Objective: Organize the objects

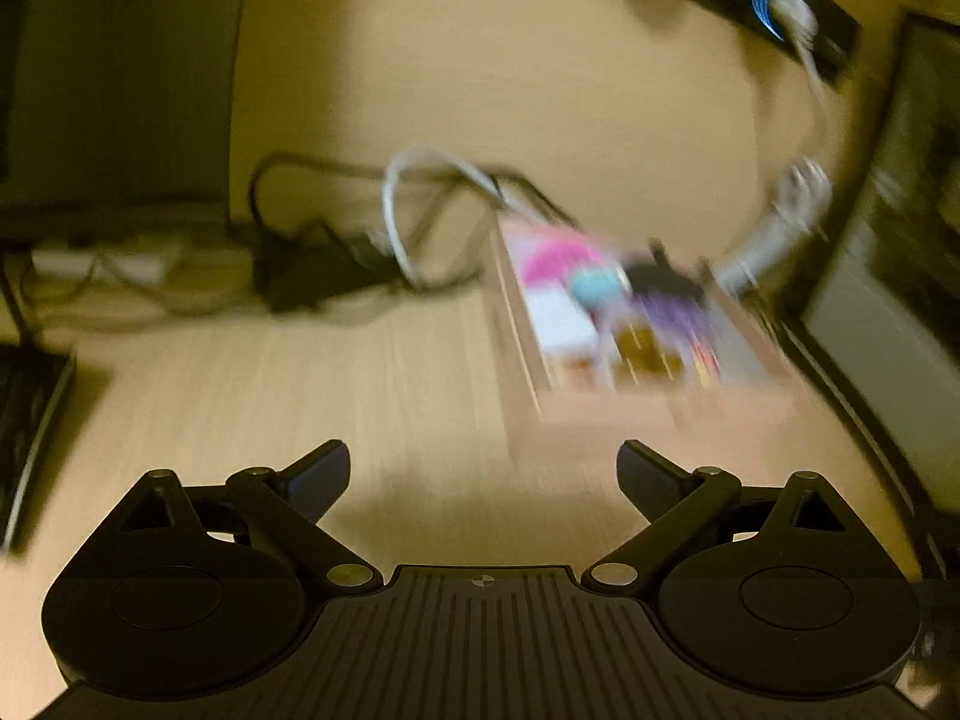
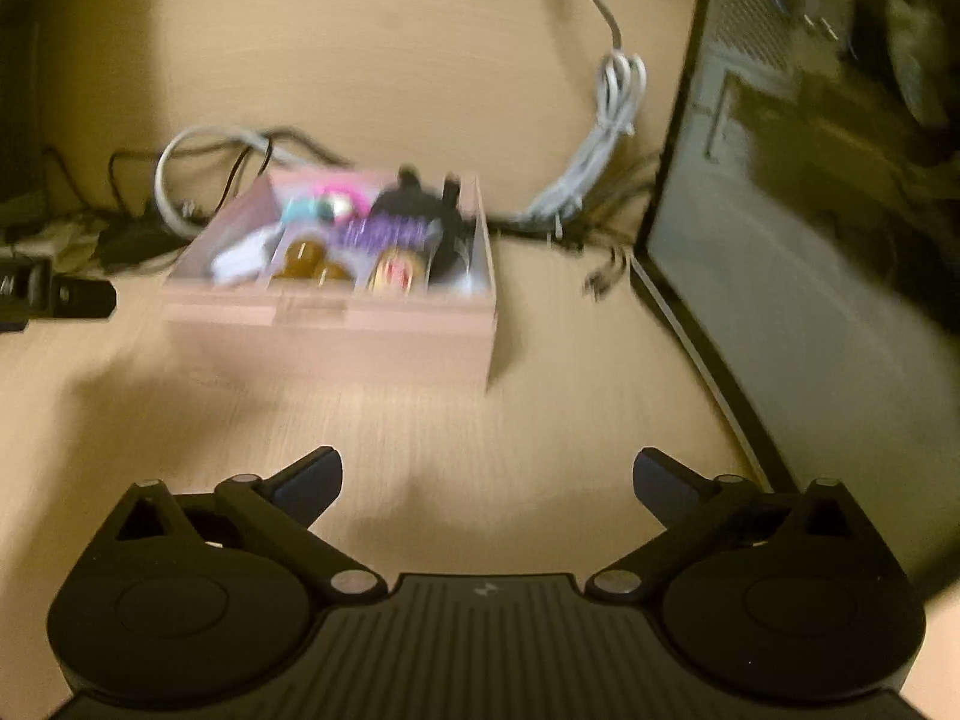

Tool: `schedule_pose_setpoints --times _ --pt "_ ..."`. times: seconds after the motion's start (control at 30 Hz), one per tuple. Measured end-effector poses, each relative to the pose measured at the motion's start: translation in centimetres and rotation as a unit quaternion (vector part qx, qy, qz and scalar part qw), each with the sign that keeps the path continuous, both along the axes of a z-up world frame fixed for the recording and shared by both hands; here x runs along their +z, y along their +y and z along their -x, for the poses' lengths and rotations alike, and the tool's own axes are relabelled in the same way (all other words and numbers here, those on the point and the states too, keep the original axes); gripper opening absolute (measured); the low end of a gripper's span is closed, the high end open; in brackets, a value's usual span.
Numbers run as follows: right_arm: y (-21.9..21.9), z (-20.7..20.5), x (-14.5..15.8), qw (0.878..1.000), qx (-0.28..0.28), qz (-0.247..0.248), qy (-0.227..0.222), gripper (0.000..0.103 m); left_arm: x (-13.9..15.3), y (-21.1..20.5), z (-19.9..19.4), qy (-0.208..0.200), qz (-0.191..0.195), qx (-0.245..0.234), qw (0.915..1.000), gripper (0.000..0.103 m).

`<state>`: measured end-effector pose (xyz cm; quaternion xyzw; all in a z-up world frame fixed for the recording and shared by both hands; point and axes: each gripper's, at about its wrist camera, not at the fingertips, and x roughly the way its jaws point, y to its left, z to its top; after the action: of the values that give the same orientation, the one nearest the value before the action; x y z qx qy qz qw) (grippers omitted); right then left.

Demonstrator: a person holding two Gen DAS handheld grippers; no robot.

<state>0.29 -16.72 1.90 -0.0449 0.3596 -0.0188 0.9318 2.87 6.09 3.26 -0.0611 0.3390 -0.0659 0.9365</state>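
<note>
fingers of the left gripper [image 1: 483,474] stand wide apart over bare light wooden desk [image 1: 372,396], holding nothing and touching nothing. the right gripper [image 2: 487,480] is likewise spread wide and empty above the same desk. beyond both sits a shallow pink box [image 2: 336,312], blurred, with dividers and small things inside: a pink item [image 1: 561,255], a teal one [image 1: 594,285], purple packaging [image 2: 390,231] and amber round pieces [image 2: 306,258]. only the left view shows a keyboard edge [image 1: 30,414] at its left and a black adapter [image 1: 312,276] among cords. only the right view shows the computer case [image 2: 798,252] fully beside the box, with a bundled white cable [image 2: 606,138] against the wall behind.
</note>
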Motion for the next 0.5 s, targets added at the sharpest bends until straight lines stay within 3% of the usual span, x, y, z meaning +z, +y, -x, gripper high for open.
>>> schedule_pose_setpoints --times 0.13,0.3,0.37,0.5 --pt "0.2 3.0 -0.9 1.000 0.011 -0.006 0.017 0.103 -2.4 -1.0 4.6 0.031 -0.011 -0.010 0.9994 0.099" --pt "0.1 3.6 -3.1 0.998 0.032 0.001 0.049 0.103 -4.9 -2.2 6.5 0.061 -0.033 0.010 0.9975 0.099" --pt "-0.1 3.5 -3.7 0.997 0.044 -0.004 0.059 0.103 -5.1 -2.9 6.7 0.050 -0.049 0.011 0.9975 0.099" --pt "-0.6 3.4 -4.4 0.998 0.056 -0.014 0.033 0.103 -5.8 -4.0 6.5 0.031 -0.072 0.040 0.9961 0.099"
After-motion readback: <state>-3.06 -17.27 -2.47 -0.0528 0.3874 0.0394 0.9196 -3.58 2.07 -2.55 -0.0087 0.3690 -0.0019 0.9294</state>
